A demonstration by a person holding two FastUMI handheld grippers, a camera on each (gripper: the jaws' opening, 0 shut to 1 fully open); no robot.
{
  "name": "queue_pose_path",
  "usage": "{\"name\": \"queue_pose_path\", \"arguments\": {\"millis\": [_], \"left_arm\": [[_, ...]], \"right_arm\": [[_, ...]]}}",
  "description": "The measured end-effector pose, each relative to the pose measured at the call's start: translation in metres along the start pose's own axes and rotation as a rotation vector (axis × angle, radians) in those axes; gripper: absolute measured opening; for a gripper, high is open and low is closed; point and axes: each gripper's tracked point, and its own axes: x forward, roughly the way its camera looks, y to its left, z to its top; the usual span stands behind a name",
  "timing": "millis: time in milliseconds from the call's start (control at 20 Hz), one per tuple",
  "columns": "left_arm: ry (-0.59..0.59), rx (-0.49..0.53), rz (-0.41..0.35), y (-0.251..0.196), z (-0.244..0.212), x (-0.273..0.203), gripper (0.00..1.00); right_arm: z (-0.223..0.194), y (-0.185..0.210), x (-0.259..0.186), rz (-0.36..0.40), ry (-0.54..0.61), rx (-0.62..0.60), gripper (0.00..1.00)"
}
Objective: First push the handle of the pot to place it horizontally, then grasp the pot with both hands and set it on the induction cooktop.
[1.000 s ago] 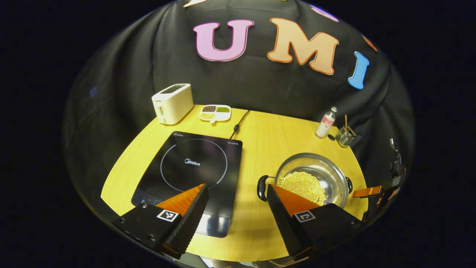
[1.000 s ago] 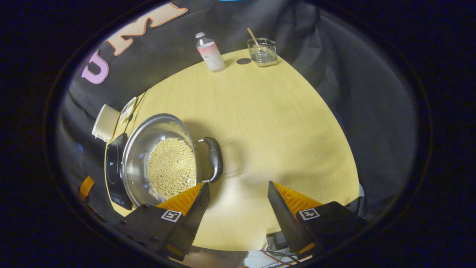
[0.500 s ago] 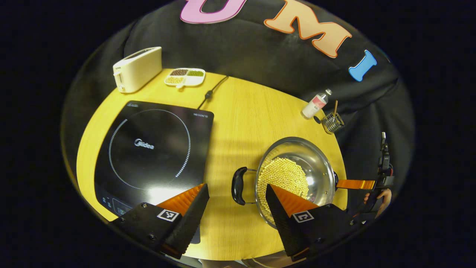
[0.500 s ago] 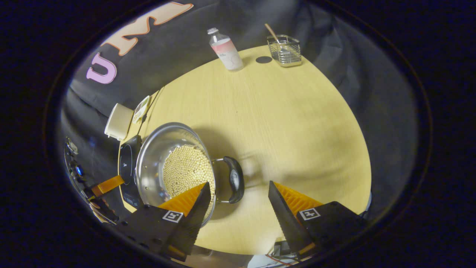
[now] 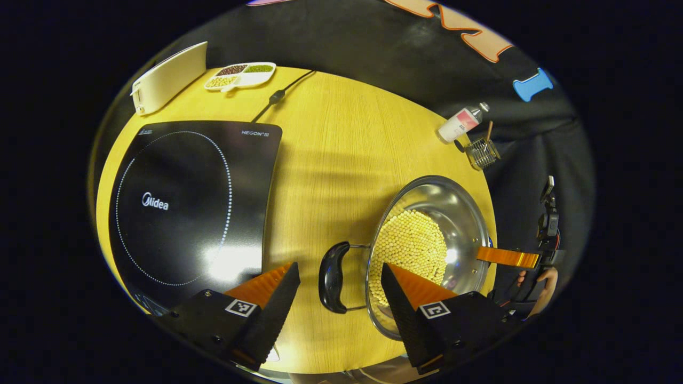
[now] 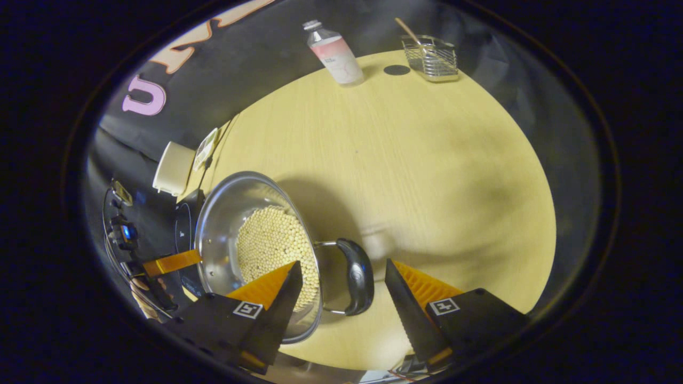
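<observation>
In the left gripper view, beyond the left finger of the left gripper (image 5: 340, 288) lies the induction cooktop (image 5: 187, 197), a flat, glossy black glass slab with a dotted ring. Its fingers stand wide apart, holding nothing. In the gap between them sits one smooth, curved black handle (image 5: 332, 276) of the pot (image 5: 427, 240) on thin wire arms. The pot itself is a round, polished steel bowl with a layer of small pale yellow beads (image 5: 411, 245), and it rests just past the right finger, whose tip overlaps the near rim. Off beyond the pot's far side the right gripper (image 5: 507, 257) reaches toward the rim, a hand (image 5: 544, 280) behind it.

In the right gripper view, the pot (image 6: 229, 224) lies past the left finger, and its other handle (image 6: 356, 276) sits in the gap of the right gripper (image 6: 341, 290), whose fingers are also spread wide and untouched by it.

Everything stands on a round table (image 5: 341, 160) of pale, fine-grained wood. Toward its far edge stand a cream toaster (image 5: 168, 77), a white divided dish (image 5: 241, 76), a cable (image 5: 277, 96), a small plastic bottle (image 6: 335, 50) and a wire basket (image 6: 432, 57). Black cloth hangs behind.
</observation>
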Motion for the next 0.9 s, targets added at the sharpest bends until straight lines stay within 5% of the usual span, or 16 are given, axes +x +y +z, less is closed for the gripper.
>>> {"name": "queue_pose_path", "arguments": {"millis": [100,450,500,600,650,700,750,800,900], "left_arm": [[0.022,-0.017,-0.034,-0.006,0.000,0.007,0.95],[0.076,-0.122,-0.078,-0.007,-0.008,0.024,0.86],[0.078,-0.133,-0.073,-0.005,-0.008,0.025,0.77],[0.096,-0.152,-0.089,-0.009,-0.011,0.026,0.67],[0.104,-0.150,-0.082,-0.009,-0.012,0.028,0.71],[0.108,-0.142,-0.072,-0.006,-0.014,0.027,0.59],[0.108,-0.143,-0.069,-0.005,-0.012,0.027,0.59],[0.105,-0.143,-0.069,-0.006,-0.013,0.026,0.58],[0.115,-0.142,-0.061,-0.006,-0.016,0.025,0.56]], "right_arm": [[0.000,0.002,0.004,-0.002,0.007,-0.003,0.83],[-0.008,0.010,0.018,-0.012,0.044,-0.036,0.83],[-0.006,0.005,0.018,-0.039,0.037,-0.044,0.93],[-0.005,-0.006,0.022,-0.064,0.037,-0.040,0.64],[-0.007,-0.005,0.020,-0.054,0.039,-0.017,0.56],[-0.008,-0.003,0.020,-0.045,0.043,0.003,0.64],[-0.005,-0.005,0.017,-0.048,0.037,0.007,0.72],[-0.009,-0.006,0.020,-0.055,0.034,0.003,0.53],[-0.012,-0.007,0.019,-0.069,0.024,-0.027,0.53]]}}
